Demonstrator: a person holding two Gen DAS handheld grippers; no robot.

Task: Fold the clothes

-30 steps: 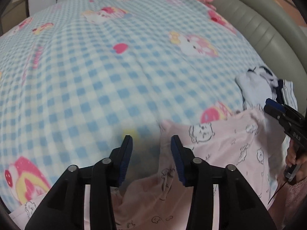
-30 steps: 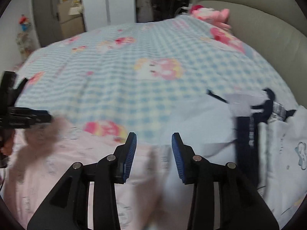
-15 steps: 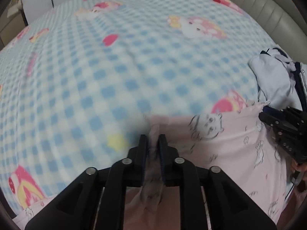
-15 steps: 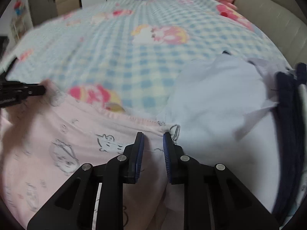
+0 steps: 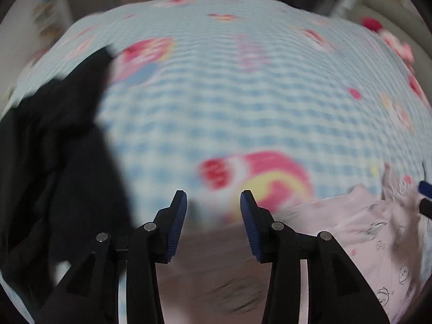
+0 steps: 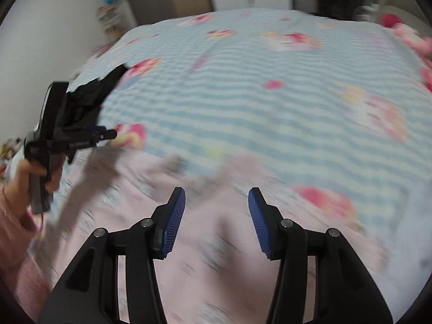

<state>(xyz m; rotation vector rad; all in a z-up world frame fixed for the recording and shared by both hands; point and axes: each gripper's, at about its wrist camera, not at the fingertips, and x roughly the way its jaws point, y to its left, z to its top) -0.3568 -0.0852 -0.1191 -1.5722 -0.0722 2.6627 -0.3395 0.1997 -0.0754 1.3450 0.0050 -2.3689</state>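
Gaping empty, left gripper (image 5: 213, 206) and right gripper (image 6: 216, 203) flank the pink garment's (image 6: 210, 243) edge.

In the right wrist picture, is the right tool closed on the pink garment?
No, the right tool stands open, its blue pads wide apart above the pink garment, with no cloth between them.

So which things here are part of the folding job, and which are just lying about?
Part of the job:
- pink garment, spread on the bed
- black garment, heaped at the left
- left gripper, open
- right gripper, open

Lying about:
- checked blanket
- pink plush toy at the far side
- shelf by the wall
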